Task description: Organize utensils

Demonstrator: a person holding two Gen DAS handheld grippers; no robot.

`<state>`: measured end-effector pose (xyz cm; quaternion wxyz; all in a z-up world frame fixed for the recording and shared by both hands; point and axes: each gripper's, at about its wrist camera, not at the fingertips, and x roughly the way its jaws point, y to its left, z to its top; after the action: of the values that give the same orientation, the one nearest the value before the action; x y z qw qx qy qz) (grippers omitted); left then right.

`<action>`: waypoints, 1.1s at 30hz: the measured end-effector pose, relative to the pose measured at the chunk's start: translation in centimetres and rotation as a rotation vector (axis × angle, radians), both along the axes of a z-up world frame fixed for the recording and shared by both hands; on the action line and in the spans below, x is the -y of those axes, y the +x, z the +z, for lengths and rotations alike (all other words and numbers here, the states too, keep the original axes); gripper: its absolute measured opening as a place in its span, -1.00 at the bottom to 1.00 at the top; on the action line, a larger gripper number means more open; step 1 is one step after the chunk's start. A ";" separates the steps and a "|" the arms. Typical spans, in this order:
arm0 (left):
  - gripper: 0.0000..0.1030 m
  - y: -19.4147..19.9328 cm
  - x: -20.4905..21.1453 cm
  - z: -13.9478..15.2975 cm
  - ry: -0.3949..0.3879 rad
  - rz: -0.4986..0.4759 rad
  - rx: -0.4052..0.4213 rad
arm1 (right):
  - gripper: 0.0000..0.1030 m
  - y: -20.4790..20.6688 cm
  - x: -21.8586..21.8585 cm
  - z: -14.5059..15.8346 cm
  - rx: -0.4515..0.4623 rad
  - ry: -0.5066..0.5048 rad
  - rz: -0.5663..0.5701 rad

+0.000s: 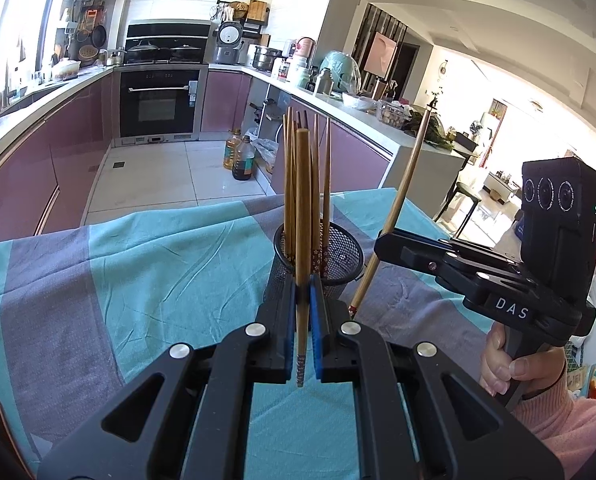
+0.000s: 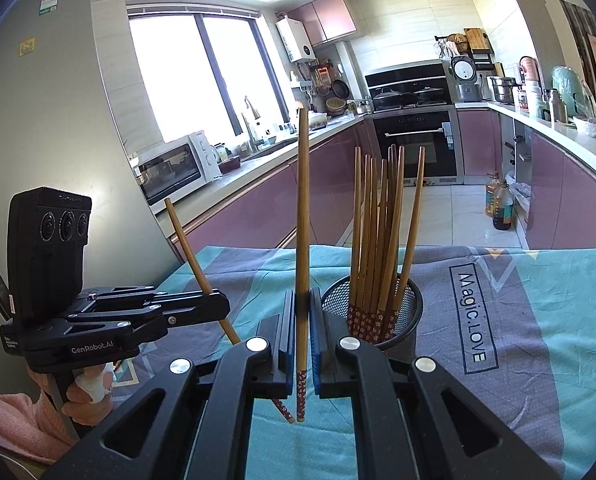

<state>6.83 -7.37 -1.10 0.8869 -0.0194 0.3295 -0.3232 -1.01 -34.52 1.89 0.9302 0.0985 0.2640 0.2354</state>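
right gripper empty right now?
No. The right gripper is shut on a single chopstick, held upright beside the mesh cup of chopsticks.

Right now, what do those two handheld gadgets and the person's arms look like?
Both are black plastic pistol-grip tools. The left gripper and right gripper have blue pads inside the fingers, silver rivets, and a boxy three-lens camera on top. One reads "DAS", the other "GenRobot.AI". Pink knitted sleeves; one finger is wrapped in white.

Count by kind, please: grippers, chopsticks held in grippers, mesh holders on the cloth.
Grippers: 2, left gripper and right gripper.
Held chopsticks: 2, left chopstick and right chopstick.
Mesh holders: 1, mesh holder.
Total: 5.
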 end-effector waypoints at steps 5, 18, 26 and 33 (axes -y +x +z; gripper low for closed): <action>-0.86 -0.1 0.0 0.3 0.004 -0.006 0.011 | -0.89 0.2 0.2 0.3 0.007 0.000 -0.004; -0.86 -0.1 -0.2 0.6 0.007 -0.013 0.028 | -0.89 0.3 0.5 0.9 0.023 0.002 -0.008; -0.86 -0.3 -0.2 1.2 0.004 -0.024 0.046 | -0.89 0.4 0.8 1.3 0.034 0.000 -0.013; -0.86 -0.5 -0.3 1.7 0.000 -0.031 0.062 | -0.89 0.3 1.0 1.6 0.043 0.001 -0.015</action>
<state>6.28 -7.05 0.60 0.8915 -0.0041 0.3021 -0.3374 -0.68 -35.54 3.52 0.9373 0.0957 0.2430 0.2308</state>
